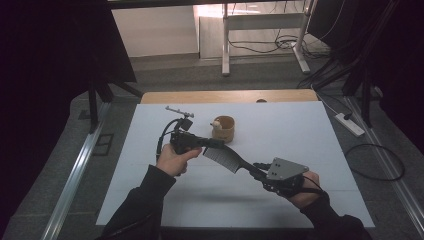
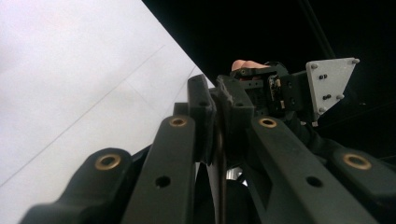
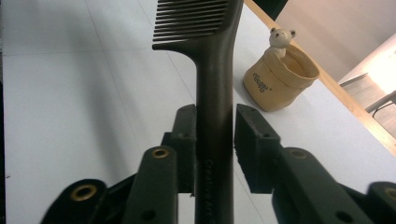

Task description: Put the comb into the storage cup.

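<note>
Both tongs are sharing a comb (image 1: 225, 158): left tongs (image 2: 218, 100) pinching its toothed end, right tongs (image 3: 214, 122) slightly spread around its stiff, light handle.

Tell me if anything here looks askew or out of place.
Nothing is spilled or damaged. The black comb hangs above the white table, spanning the left gripper and right gripper. The tan cup with its bear figure stands upright.
</note>
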Available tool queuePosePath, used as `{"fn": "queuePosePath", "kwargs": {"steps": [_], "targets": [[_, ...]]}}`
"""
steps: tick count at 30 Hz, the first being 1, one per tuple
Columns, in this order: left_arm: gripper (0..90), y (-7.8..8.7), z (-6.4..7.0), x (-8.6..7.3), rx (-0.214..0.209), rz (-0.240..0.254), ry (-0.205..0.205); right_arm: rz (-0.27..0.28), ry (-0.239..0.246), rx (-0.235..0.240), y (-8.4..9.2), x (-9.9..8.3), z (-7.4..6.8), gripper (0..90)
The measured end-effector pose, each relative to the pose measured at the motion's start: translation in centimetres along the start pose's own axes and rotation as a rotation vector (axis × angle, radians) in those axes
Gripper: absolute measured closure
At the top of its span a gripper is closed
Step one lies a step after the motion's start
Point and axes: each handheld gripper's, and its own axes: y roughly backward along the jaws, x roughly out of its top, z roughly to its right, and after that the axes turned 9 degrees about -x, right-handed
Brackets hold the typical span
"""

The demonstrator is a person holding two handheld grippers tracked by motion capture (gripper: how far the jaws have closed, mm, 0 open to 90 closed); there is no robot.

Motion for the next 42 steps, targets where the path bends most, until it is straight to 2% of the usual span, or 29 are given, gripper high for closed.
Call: {"fn": "queuePosePath", "kwargs": {"steps": [6,11,19,24,28,42], "targets": [[83.9,0.3,0.2,0.1,0.019,0.011,-0.019,0.003,-0.019,-0.001,-0.1,0.0,0.1,57.6],[83.8,0.6,0.4,0.1,0.036,0.018,-0.037,-0.013,-0.044,0.023,-0.2,-0.1,0.2,49.2],[83.8,0.9,0.4,0.0,0.051,0.024,-0.052,-0.061,-0.101,0.039,-0.5,-0.3,0.5,37.5],[83.8,1.0,0.5,0.0,0.061,0.029,-0.061,-0.094,-0.138,0.031,-0.6,-0.5,0.9,30.5],[83.8,1.1,0.6,0.0,0.074,0.033,-0.069,-0.108,-0.153,0.028,-0.7,-0.6,1.1,27.1],[83.8,1.7,0.7,0.0,0.115,0.048,-0.077,-0.150,-0.189,0.059,-0.8,-0.9,1.6,20.9]]}}
